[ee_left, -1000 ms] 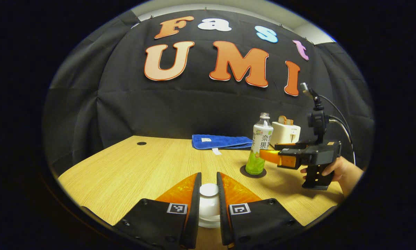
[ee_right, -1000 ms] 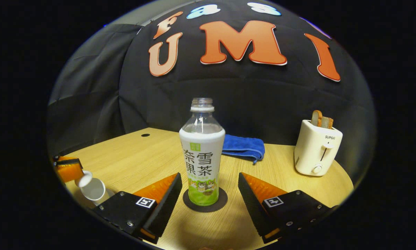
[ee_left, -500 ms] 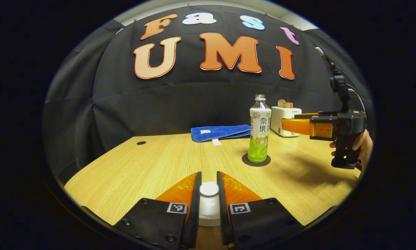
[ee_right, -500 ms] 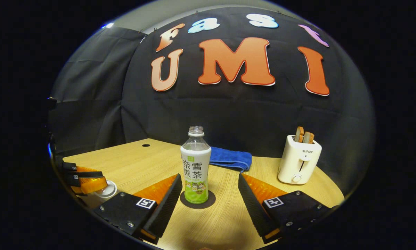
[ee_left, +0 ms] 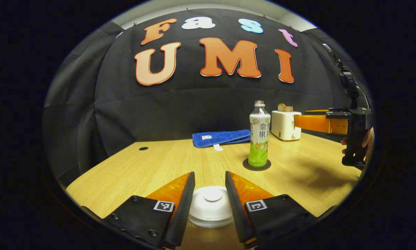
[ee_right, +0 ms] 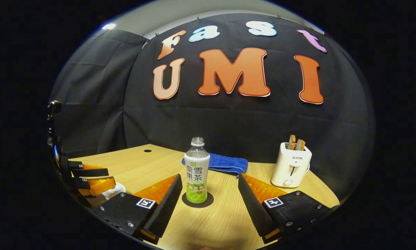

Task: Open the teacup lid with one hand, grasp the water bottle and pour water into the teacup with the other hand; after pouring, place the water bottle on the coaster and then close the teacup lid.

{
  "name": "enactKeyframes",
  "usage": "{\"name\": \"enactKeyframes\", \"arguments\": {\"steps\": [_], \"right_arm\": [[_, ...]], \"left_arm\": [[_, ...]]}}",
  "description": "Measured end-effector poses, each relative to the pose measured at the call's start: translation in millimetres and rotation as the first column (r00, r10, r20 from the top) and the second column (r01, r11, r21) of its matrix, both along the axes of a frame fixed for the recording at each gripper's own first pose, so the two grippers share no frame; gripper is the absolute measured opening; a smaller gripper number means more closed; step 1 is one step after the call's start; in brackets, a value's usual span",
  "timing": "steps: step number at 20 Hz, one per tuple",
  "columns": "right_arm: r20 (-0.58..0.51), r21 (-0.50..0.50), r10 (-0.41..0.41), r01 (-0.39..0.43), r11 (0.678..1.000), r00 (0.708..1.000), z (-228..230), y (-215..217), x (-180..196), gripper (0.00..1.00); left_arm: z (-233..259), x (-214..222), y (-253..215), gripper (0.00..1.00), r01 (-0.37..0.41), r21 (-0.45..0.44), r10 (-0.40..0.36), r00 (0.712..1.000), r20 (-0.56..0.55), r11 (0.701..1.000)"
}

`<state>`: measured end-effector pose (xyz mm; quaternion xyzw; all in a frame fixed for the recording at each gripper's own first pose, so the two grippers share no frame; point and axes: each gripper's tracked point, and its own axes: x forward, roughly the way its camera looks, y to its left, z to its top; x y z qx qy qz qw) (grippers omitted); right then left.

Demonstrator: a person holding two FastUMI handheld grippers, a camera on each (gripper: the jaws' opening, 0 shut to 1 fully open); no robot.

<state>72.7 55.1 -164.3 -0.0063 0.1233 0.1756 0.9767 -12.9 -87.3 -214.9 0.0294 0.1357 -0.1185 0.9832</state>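
Note:
A white teacup with its lid (ee_left: 211,205) on stands on the wooden table (ee_left: 159,163), low between the fingers of my left gripper (ee_left: 209,175). That gripper is open, its fingers flanking the lid's rim and clear of the knob. The uncapped water bottle (ee_right: 197,173), with a white and green label, stands upright on a dark round coaster (ee_right: 197,202). My right gripper (ee_right: 209,176) is open and held back from the bottle. In the right gripper view the left gripper (ee_right: 102,178) hovers over the teacup (ee_right: 113,190). The right gripper (ee_left: 296,119) hangs right of the bottle (ee_left: 259,138).
A folded blue towel (ee_left: 221,137) lies at the back of the table. A white toaster (ee_right: 291,168) with bread slices stands at the back right. A small round hole (ee_left: 143,148) marks the far left of the tabletop. A hand (ee_left: 367,139) grips the right gripper's handle.
My left gripper's fingers have spread apart, off the lid's knob. The right gripper has drawn back from the bottle, which looks smaller and farther away.

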Motion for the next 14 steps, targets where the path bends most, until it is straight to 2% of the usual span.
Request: {"name": "enactKeyframes", "arguments": {"steps": [4,5,6,7,11,12,14], "right_arm": [[0.05,0.021,-0.037,0.036,0.999,0.998,29,-13,-8,0.97],[0.068,0.02,-0.053,0.052,0.998,0.996,37,-18,-10,0.97],[0.087,0.018,-0.067,0.066,0.998,0.994,46,-22,-12,0.97],[0.103,0.013,-0.082,0.081,0.997,0.991,53,-28,-14,0.97],[0.155,-0.017,-0.109,0.113,0.993,0.982,78,-39,-28,0.97],[0.154,-0.015,-0.117,0.121,0.993,0.981,81,-37,-33,0.93],[0.159,-0.003,-0.129,0.131,0.991,0.979,92,-35,-38,0.97]], "left_arm": [[42,8,8,0.76,-0.029,-0.056,0.033,0.997,0.071,0.998],[54,10,10,0.83,-0.038,-0.071,0.045,0.995,0.088,0.997],[66,12,13,0.84,-0.047,-0.078,0.056,0.992,0.109,0.996],[78,15,17,0.91,-0.057,-0.081,0.067,0.989,0.131,0.995],[121,21,15,0.96,-0.057,-0.118,0.08,0.978,0.195,0.991],[128,22,16,0.94,-0.059,-0.135,0.085,0.977,0.197,0.989],[143,24,13,0.96,-0.053,-0.164,0.087,0.974,0.208,0.985]]}}
